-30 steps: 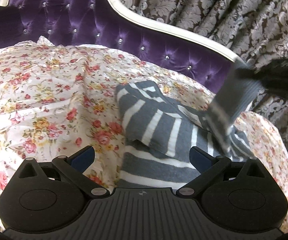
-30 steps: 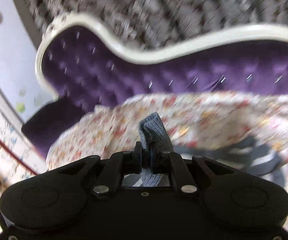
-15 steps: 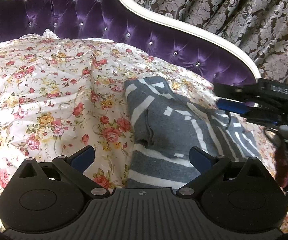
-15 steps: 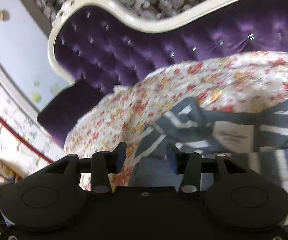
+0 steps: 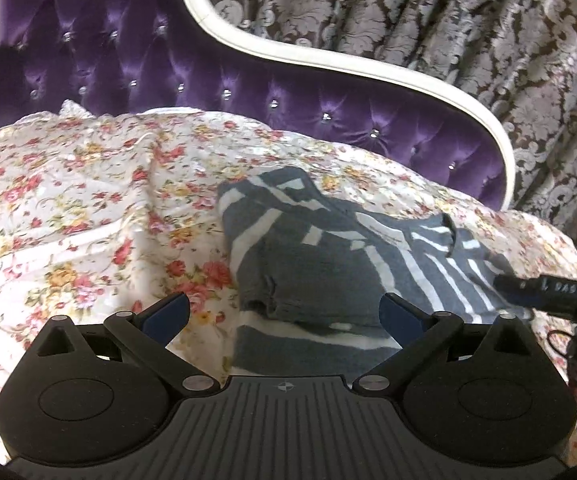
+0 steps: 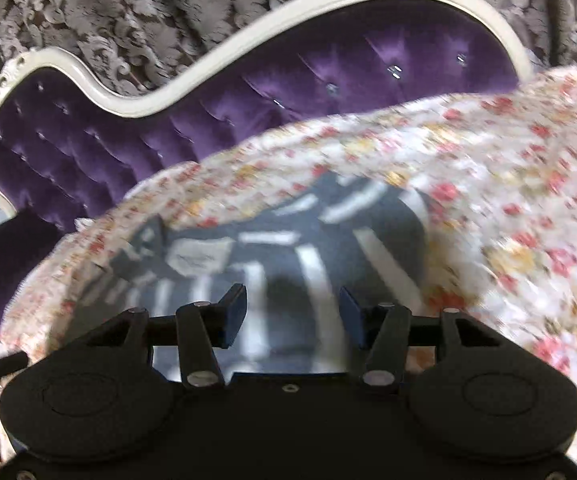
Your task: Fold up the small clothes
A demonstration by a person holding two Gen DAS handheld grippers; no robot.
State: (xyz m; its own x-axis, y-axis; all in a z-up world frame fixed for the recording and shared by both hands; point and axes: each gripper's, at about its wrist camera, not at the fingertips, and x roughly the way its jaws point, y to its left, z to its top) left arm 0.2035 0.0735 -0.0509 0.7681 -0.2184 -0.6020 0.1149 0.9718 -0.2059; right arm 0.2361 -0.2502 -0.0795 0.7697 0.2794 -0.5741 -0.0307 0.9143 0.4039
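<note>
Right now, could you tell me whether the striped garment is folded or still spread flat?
Partly folded: the striped garment has a plain grey layer doubled over its stripes, lying on the floral sheet.

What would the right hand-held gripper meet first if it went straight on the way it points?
Probably the striped garment, lying just ahead of the opening right hand-held gripper, nothing between its fingers. Depth is unclear.
</note>
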